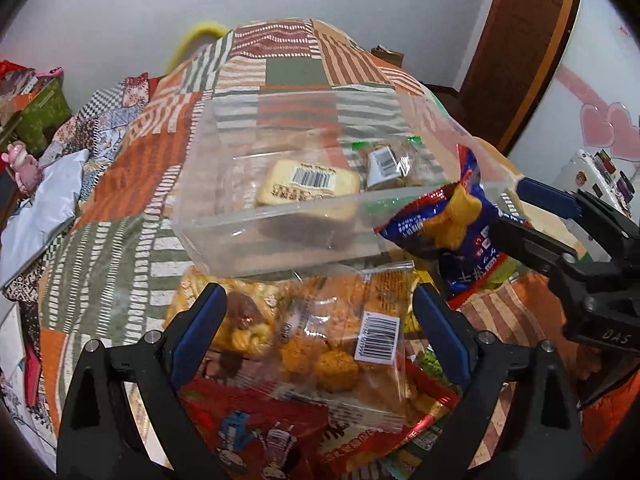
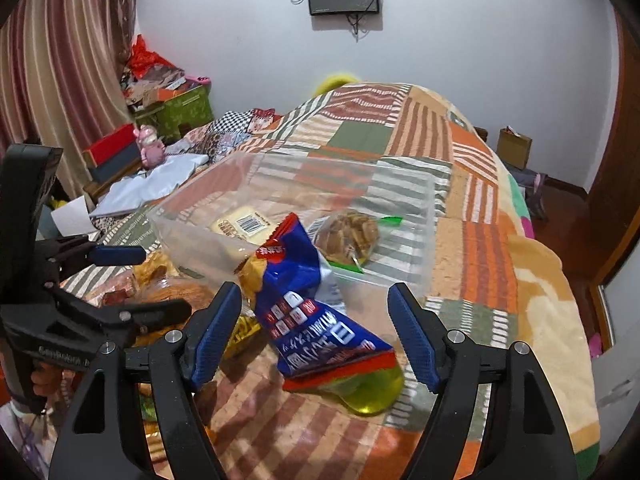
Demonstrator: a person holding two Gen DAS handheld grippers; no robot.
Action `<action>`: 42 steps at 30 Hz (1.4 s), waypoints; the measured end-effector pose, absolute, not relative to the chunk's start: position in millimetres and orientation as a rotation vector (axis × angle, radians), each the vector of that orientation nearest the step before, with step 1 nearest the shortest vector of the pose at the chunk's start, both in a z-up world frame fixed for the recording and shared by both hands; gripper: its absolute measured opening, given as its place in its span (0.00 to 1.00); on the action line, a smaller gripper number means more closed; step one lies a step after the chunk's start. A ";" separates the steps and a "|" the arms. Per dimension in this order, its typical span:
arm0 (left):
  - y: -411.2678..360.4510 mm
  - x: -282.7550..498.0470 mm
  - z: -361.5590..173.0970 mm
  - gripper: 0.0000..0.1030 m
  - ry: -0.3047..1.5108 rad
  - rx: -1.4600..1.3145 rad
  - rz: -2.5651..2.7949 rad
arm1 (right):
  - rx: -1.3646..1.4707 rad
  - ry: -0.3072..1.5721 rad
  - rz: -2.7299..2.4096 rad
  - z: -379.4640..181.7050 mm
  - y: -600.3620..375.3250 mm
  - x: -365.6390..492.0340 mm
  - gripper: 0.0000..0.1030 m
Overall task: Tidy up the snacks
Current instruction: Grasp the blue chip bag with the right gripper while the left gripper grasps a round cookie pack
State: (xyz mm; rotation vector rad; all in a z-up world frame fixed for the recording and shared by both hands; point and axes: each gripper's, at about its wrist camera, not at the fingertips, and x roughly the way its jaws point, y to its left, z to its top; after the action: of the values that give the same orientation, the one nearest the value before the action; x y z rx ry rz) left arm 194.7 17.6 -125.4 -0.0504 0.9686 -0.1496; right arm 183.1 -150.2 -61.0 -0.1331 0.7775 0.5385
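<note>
Patchwork quilt (image 2: 472,216), woven, striped blocks. On it a clear rigid plastic bin (image 1: 224,216) holding a barcoded bread slice pack (image 1: 308,188). Blue crinkled snack bag (image 2: 316,320) leans on the bin's rim. Right gripper (image 2: 314,338) jaws wide, bracketing the bag, contact unclear. Left gripper (image 1: 320,328) wide over clear barcoded cookie pack (image 1: 340,344).
</note>
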 end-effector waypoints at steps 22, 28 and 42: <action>3.0 185.8 -142.2 0.71 0.933 0.022 -0.182 | -0.157 0.869 0.582 -77.7 -149.7 177.4 0.60; 1.0 184.1 -145.0 0.71 0.916 0.035 -0.197 | -0.144 0.935 0.602 -90.0 -143.9 195.0 0.62; 1.2 177.3 -141.8 0.57 0.884 0.031 -0.195 | -0.122 0.914 0.616 -86.4 -139.7 189.1 0.43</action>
State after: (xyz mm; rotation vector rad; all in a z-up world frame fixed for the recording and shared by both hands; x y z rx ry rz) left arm 177.3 1.2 -141.8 0.0305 0.8845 -0.1949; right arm 189.1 -139.7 -86.4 -0.1218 0.9143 0.6158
